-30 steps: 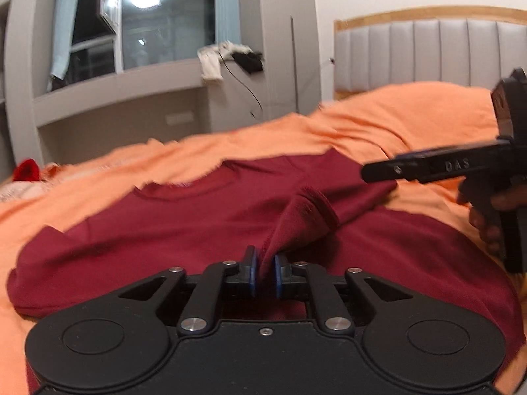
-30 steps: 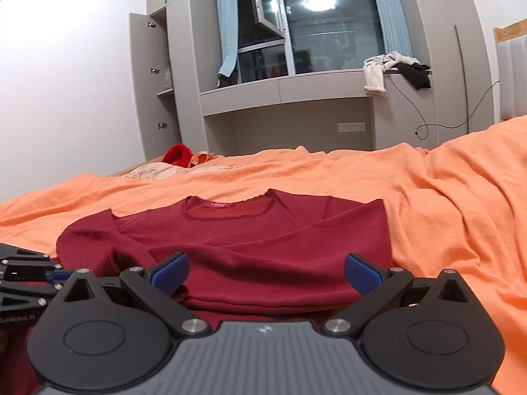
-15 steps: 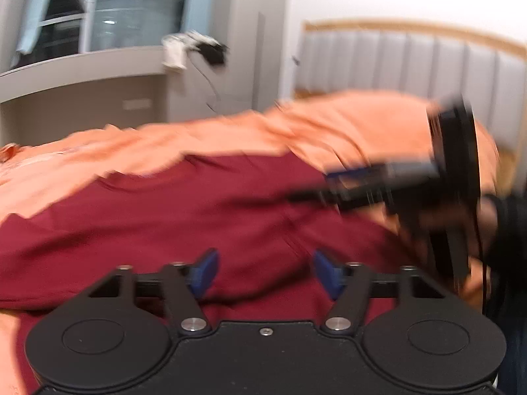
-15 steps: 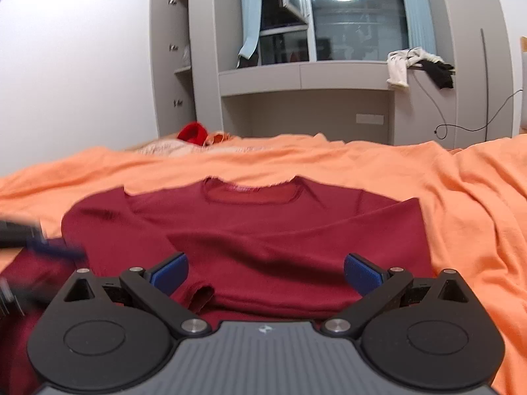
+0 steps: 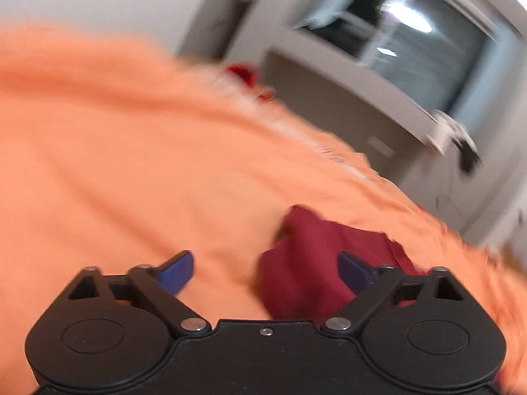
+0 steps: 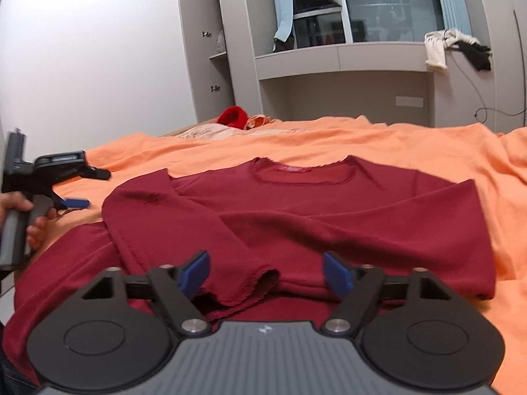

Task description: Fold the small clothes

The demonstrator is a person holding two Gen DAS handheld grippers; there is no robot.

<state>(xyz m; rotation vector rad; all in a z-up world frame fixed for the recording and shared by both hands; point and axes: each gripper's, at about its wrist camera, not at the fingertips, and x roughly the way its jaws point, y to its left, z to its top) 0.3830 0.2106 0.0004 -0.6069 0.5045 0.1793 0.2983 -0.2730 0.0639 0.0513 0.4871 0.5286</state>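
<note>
Right gripper (image 6: 266, 271) sits low in the centre of its own view, blue pads (image 6: 197, 270) spread wide with nothing between them, hovering just over the near hem of the dark red top (image 6: 296, 210). A sleeve cuff (image 6: 250, 288) of that top lies folded across the body and ends right between the two pads, not pinched. The top lies flat across the middle of the frame on the orange bedspread (image 6: 428, 144), neckline facing the far side, both sleeves crossed over the chest. Over at the left edge of this view, the left gripper (image 6: 84, 188) is off the garment, held by a hand (image 6: 19, 217) above bare orange cover, fingers parted and empty. From its own heavily blurred and tilted view, the left gripper (image 5: 265, 268) shows its blue pads (image 5: 176, 271) wide apart, with only a corner of the dark red top (image 5: 316, 256) showing between them toward the lower right of centre, and orange bedspread (image 5: 131, 171) filling the left and middle. Further out in the right wrist view: a bright red bundle (image 6: 234, 117) on the far side of the bed, grey built-in cabinets (image 6: 210, 49) at the upper middle, a window (image 6: 388, 3) at the top with a light reflected in it, and white and black clothes (image 6: 454, 47) draped on the ledge at upper right.
</note>
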